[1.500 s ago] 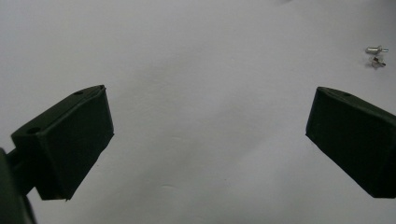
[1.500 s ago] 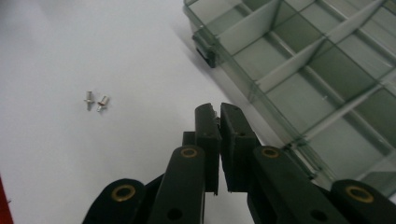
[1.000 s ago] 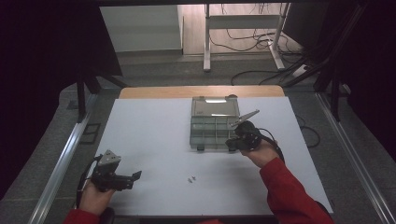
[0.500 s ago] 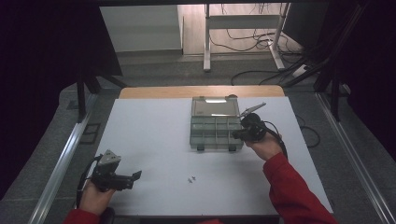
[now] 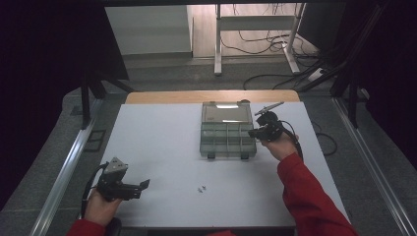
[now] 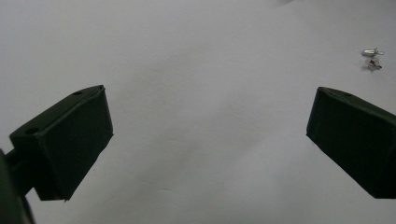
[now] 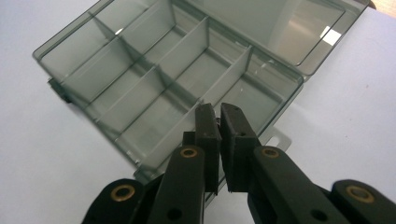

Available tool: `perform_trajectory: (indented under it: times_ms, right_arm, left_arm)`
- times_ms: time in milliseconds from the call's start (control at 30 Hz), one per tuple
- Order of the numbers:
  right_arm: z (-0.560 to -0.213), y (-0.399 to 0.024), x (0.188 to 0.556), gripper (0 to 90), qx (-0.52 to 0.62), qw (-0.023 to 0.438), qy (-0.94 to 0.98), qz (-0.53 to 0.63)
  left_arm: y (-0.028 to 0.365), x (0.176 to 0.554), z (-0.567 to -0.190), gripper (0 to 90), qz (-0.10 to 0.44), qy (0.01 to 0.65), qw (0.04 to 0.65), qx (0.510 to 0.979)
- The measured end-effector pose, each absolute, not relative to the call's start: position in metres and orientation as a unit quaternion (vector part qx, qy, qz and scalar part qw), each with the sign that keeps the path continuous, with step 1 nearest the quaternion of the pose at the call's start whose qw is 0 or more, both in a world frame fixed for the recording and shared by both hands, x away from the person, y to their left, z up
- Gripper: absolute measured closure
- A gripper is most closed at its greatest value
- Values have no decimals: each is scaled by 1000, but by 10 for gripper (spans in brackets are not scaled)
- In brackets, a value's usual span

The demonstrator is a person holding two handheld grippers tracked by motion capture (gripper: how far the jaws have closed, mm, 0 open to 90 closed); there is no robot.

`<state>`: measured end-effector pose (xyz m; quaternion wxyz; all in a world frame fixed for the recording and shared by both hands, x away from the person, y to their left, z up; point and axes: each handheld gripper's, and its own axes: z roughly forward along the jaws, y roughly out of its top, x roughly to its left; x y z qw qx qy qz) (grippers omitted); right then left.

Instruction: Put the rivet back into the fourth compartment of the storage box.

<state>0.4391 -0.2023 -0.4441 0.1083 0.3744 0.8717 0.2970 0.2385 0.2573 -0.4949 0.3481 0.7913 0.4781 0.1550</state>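
A clear grey compartment box (image 5: 221, 143) lies open at the table's far middle, its lid (image 5: 225, 113) folded back flat. Its compartments (image 7: 140, 84) look bare. My right gripper (image 5: 252, 132) hovers at the box's right side, over the nearest compartment. In the right gripper view its jaws (image 7: 219, 116) are closed to a thin slit, and I see nothing between them. Two tiny metal parts (image 5: 200, 189) lie on the white table toward the front, and they appear again in the left gripper view (image 6: 372, 58). My left gripper (image 5: 144, 186) rests open at the front left (image 6: 210, 126), holding nothing.
The white table top (image 5: 157, 142) ends in a wooden strip (image 5: 162, 97) at the far edge. Metal rails run along both sides. A black cable trails from the right gripper. Past the table are a desk frame and cables on the floor.
The right gripper has moved away from me and slightly right, from the box's front right corner to its right side. The left gripper has stayed still.
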Motion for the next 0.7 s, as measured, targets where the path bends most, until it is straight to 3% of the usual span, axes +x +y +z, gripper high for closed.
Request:
perform_trajectory:
  times_ms: [700]
  right_arm:
    - [-465,-197,472,858,393,109,871,275]
  left_arm:
    - [258,239,-495,7,154,478,346,792]
